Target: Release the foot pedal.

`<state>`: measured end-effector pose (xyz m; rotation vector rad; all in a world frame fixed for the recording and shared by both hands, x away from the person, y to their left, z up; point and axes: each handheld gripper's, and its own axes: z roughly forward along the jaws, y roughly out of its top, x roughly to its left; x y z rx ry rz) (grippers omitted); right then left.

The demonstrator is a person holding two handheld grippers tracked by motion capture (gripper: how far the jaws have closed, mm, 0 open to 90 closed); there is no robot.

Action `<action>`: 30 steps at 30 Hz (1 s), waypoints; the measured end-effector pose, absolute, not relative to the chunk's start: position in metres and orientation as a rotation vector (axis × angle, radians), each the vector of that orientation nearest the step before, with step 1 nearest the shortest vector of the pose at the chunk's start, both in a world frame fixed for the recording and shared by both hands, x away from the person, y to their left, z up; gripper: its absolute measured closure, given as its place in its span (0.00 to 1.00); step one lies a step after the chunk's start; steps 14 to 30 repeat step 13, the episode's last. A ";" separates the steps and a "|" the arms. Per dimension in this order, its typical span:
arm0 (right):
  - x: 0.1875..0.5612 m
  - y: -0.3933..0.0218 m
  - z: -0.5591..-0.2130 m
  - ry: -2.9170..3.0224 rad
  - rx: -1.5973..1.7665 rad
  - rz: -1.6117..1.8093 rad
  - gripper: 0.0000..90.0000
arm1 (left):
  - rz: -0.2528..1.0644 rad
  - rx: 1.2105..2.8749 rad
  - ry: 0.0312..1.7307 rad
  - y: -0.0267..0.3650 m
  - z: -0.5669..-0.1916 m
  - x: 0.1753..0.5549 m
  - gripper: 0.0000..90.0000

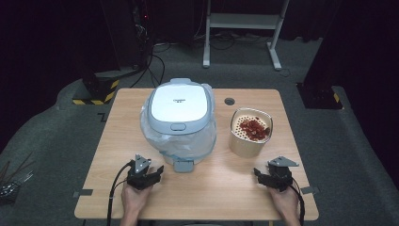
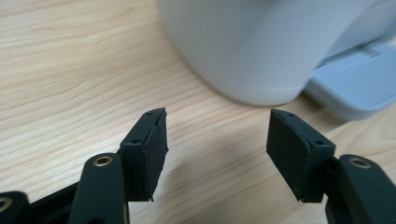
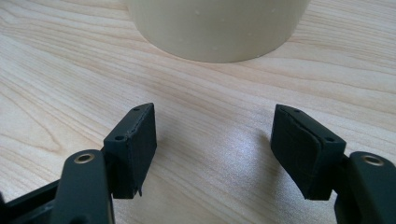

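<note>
Left tool [image 1: 157,173] near counter [image 1: 211,188] front edge, jaws wide, empty, just short of rice cooker [image 1: 180,120], right tool [image 1: 263,175] open, empty, facing cream pot [image 1: 250,133] of red pieces, cooker left of pot

Table [image 1: 141,197] brightly lit against dark surroundings; soft shadows under the jaws; white cooker [image 2: 243,46] blurred close up.
</note>
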<state>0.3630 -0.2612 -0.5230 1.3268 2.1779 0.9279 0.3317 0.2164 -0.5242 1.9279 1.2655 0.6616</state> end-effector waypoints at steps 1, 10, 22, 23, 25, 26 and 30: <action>0.363 -0.261 -0.523 2.178 1.326 0.928 0.35 | 0.658 1.941 1.287 0.216 -0.527 0.333 0.42; 0.363 -0.261 -0.523 2.178 1.327 0.927 0.35 | 0.619 1.949 1.344 0.217 -0.528 0.338 0.35; 0.363 -0.261 -0.523 2.178 1.327 0.927 0.35 | 0.623 1.949 1.346 0.217 -0.528 0.338 0.33; 0.363 -0.261 -0.523 2.178 1.327 0.927 0.35 | 0.623 1.949 1.346 0.217 -0.528 0.338 0.33; 0.363 -0.261 -0.523 2.178 1.327 0.927 0.35 | 0.623 1.949 1.346 0.217 -0.528 0.338 0.33; 0.363 -0.261 -0.523 2.178 1.327 0.927 0.35 | 0.623 1.949 1.346 0.217 -0.528 0.338 0.33; 0.363 -0.261 -0.523 2.178 1.327 0.927 0.35 | 0.623 1.949 1.346 0.217 -0.528 0.338 0.33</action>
